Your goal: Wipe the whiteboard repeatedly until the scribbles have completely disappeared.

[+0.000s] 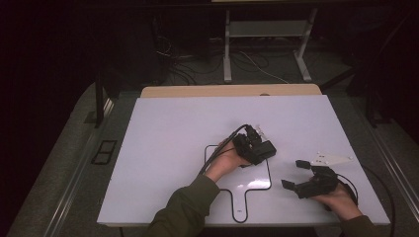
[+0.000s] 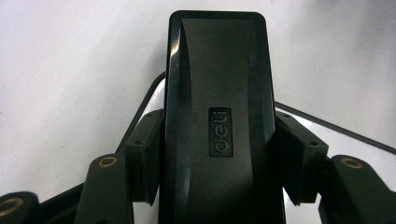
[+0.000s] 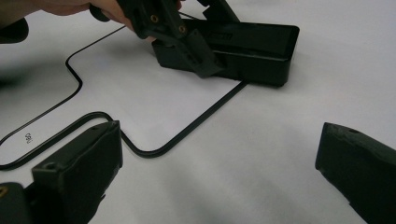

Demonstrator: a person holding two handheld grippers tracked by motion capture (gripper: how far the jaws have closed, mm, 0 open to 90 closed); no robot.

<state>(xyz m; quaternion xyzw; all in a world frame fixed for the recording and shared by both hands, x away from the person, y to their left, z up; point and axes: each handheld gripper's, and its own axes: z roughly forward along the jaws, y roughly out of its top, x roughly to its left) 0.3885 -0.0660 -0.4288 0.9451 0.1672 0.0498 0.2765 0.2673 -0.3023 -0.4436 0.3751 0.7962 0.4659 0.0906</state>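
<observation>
A black oblong box (image 2: 219,116) marked "deli" rests on the white board, and my left gripper (image 2: 219,154) is shut on its two long sides. In the high view the left gripper (image 1: 254,148) and the box (image 1: 267,148) sit near the board's middle, at the upper right corner of a black outline (image 1: 269,180). My right gripper (image 1: 295,174) is at the front right with its jaws wide apart and nothing between them. From the right gripper view (image 3: 219,172), the box (image 3: 261,51) lies farther off with the left gripper (image 3: 187,42) on its near end.
The white board (image 1: 173,133) lies on a table with a wooden strip (image 1: 227,91) along the far edge. The printed outline has a narrow tab (image 1: 240,202) towards the front edge. Table legs and cables (image 1: 247,59) stand on the dark floor beyond.
</observation>
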